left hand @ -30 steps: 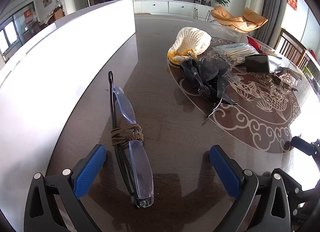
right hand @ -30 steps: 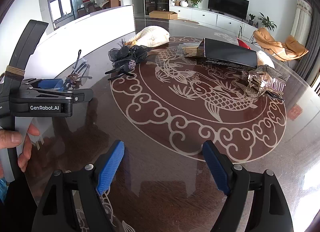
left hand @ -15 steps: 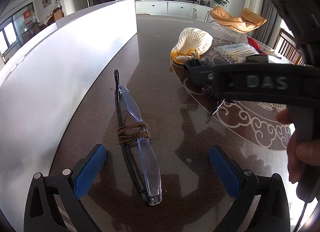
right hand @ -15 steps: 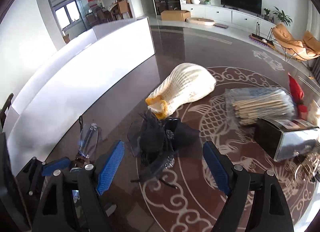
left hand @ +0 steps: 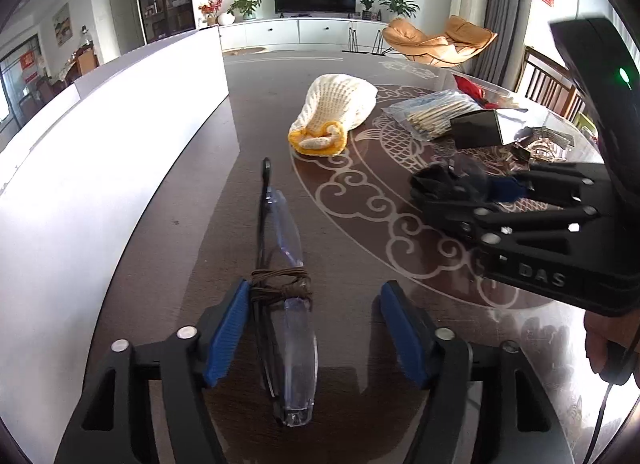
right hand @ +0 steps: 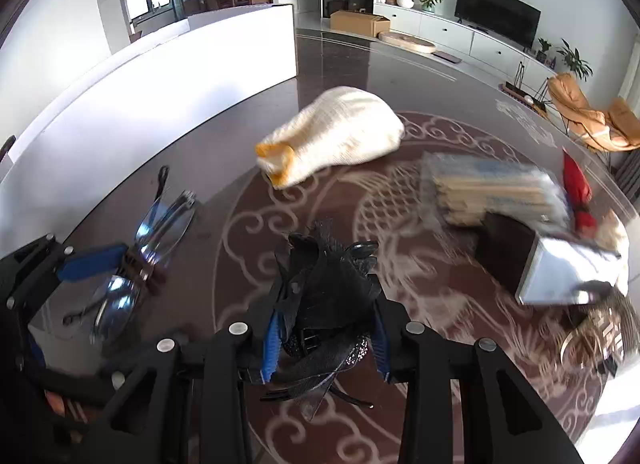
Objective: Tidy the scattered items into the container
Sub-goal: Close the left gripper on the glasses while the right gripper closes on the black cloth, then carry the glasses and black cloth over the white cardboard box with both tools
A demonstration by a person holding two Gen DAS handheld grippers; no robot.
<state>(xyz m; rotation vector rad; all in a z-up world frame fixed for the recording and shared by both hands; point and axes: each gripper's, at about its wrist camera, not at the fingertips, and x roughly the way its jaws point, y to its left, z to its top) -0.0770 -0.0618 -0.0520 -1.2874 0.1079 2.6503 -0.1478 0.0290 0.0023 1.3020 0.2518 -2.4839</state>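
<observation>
I was closing my left gripper (left hand: 310, 328) around the folded glasses (left hand: 286, 304) on the table (left hand: 192, 224), only one pad touching, while my right gripper (right hand: 324, 338) was pinching shut on the black hair bow (right hand: 326, 284). Nothing sat in the white container (left hand: 120, 152) yet; the knit pouch (left hand: 336, 116), stick packet (left hand: 434, 112) and box (left hand: 480, 130) remained.

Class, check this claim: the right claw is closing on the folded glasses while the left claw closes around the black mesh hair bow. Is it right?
The items are swapped. The right wrist view shows the right claw closing on the black mesh hair bow; the left claw closes around the folded glasses.

glasses (left hand: 286, 304) left of bow (right hand: 326, 296) | knitted pouch (left hand: 336, 112) behind both
</observation>
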